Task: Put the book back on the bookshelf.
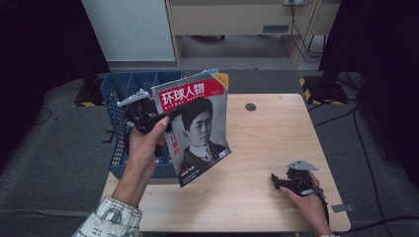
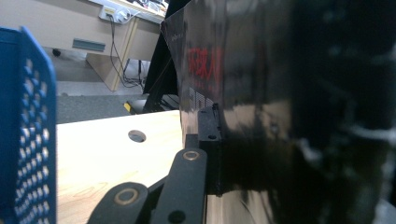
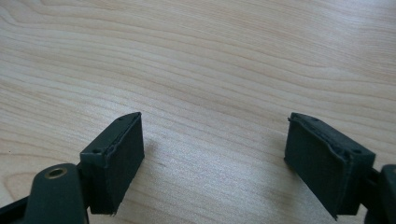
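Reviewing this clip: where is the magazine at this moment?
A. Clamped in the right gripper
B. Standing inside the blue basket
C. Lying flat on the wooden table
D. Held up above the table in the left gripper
D: the left gripper is shut on the edge of the magazine, which hangs clear of the table beside the blue basket; the right gripper rests open over bare wood.

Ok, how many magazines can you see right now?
1: the magazine is held upright in the left gripper, above the table's left edge, beside the blue basket. More may lie hidden inside the basket.
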### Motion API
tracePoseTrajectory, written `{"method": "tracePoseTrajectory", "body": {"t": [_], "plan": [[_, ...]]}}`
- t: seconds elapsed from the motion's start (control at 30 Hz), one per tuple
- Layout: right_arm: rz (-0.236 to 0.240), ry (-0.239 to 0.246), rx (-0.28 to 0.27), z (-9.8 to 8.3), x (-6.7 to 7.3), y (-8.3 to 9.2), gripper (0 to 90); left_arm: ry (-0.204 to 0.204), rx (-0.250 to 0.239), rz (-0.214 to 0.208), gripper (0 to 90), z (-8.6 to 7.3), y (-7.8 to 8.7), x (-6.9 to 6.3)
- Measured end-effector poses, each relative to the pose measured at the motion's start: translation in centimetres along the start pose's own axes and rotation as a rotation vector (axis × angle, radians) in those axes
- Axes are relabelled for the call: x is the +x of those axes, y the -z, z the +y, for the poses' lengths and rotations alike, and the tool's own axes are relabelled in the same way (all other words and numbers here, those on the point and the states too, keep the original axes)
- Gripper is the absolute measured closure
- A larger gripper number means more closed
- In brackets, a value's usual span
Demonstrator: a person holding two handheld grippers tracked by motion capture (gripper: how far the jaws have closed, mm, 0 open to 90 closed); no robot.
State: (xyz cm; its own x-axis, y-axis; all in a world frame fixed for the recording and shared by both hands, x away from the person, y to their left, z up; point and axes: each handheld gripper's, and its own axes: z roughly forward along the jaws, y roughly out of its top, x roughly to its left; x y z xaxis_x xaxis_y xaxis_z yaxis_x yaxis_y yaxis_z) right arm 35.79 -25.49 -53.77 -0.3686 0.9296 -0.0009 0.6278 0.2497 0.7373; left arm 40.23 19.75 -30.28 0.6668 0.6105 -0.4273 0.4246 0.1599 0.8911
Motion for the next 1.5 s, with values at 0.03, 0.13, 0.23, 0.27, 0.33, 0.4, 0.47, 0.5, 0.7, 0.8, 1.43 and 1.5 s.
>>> {"method": "tracePoseTrajectory", "body": {"t": [0.03, 0.13, 0.23, 0.27, 0.33, 0.4, 0.47, 0.5, 0.7, 0.8, 1.43, 1.5], "plan": [[0.0, 0.0, 0.0, 0.0, 0.0, 0.0, 19.8, 0.0, 0.0, 0.0, 86.7, 0.0, 0.0, 0.0], [0.001, 0.0, 0.0, 0.0, 0.0, 0.0, 19.8, 0.009, -0.011, 0.005, 86.7, 0.1, 0.8, 0.4], [0.0, 0.0, 0.0, 0.0, 0.0, 0.0, 19.8, 0.008, -0.022, 0.01, 86.7, 0.4, 1.5, 0.6], [0.0, 0.0, 0.0, 0.0, 0.0, 0.0, 19.8, 0.009, -0.027, 0.013, 86.7, 0.5, 1.7, 0.7], [-0.001, -0.001, -0.001, 0.0, 0.0, 0.0, 19.8, 0.017, -0.035, 0.017, 86.7, 0.6, 2.1, 0.9], [-0.001, 0.0, -0.001, 0.0, 0.0, 0.0, 19.8, 0.018, -0.041, 0.018, 86.7, 0.8, 2.4, 1.1], [-0.001, 0.0, -0.001, 0.0, 0.0, 0.0, 19.8, 0.019, -0.045, 0.02, 86.7, 0.9, 2.7, 1.2], [-0.001, 0.0, -0.001, 0.0, 0.0, 0.0, 19.8, 0.019, -0.045, 0.02, 86.7, 0.9, 2.7, 1.2], [0.002, 0.002, 0.001, 0.0, 0.0, 0.0, 19.8, 0.02, -0.056, 0.032, 86.7, 0.8, 4.0, 1.8], [0.0, 0.002, 0.001, 0.0, 0.0, 0.0, 19.8, 0.029, -0.067, 0.038, 86.7, 0.7, 4.6, 2.1], [0.004, 0.005, 0.001, 0.0, 0.0, 0.0, 20.1, 0.041, -0.11, 0.093, 86.6, 1.6, 7.5, 3.8], [0.004, 0.004, 0.001, 0.0, 0.0, 0.0, 20.1, 0.039, -0.109, 0.096, 86.7, 1.6, 7.7, 3.9]]}}
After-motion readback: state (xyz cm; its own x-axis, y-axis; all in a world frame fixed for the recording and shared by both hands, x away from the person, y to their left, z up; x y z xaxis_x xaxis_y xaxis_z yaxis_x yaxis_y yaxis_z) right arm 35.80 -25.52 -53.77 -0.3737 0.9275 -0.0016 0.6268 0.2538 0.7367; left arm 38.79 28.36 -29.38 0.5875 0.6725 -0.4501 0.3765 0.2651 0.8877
